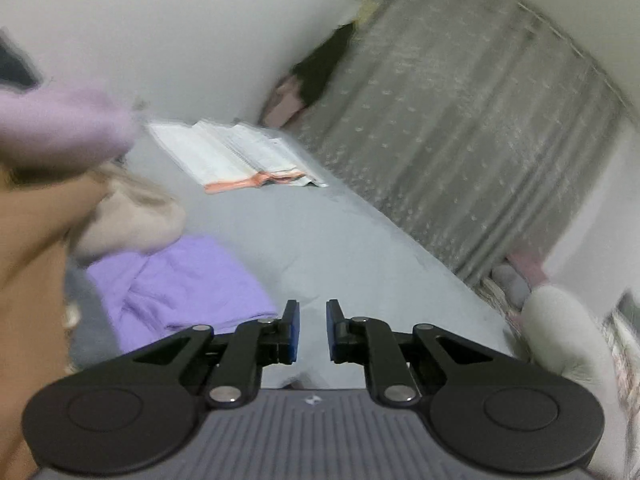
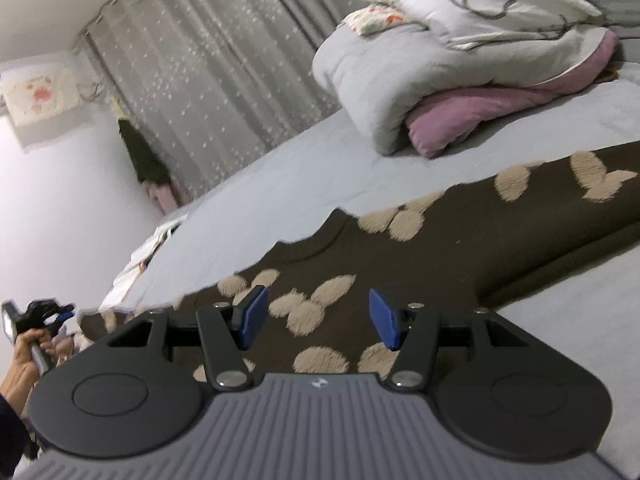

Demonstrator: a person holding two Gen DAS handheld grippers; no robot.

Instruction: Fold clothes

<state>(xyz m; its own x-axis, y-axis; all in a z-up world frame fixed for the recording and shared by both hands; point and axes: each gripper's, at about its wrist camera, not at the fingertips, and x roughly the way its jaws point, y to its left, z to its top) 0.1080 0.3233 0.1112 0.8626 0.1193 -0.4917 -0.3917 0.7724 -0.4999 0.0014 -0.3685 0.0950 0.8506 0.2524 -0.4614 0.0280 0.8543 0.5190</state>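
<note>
A dark brown garment with beige butterfly shapes (image 2: 460, 236) lies spread on the grey bed. My right gripper (image 2: 318, 318) is open and empty just above its near part. My left gripper (image 1: 313, 330) is open with a narrow gap, empty, above the grey sheet (image 1: 320, 232). A lilac garment (image 1: 188, 284) lies crumpled to its left, with a beige fluffy garment (image 1: 132, 220) behind it. The left gripper also shows in the right wrist view (image 2: 60, 314), held in a hand at the far left.
A folded grey and pink duvet (image 2: 460, 68) is piled at the head of the bed. Open papers or a book (image 1: 236, 152) lie at the bed's far end. Grey curtains (image 1: 460, 132) hang along the side. A white plush thing (image 1: 560, 332) lies at the right.
</note>
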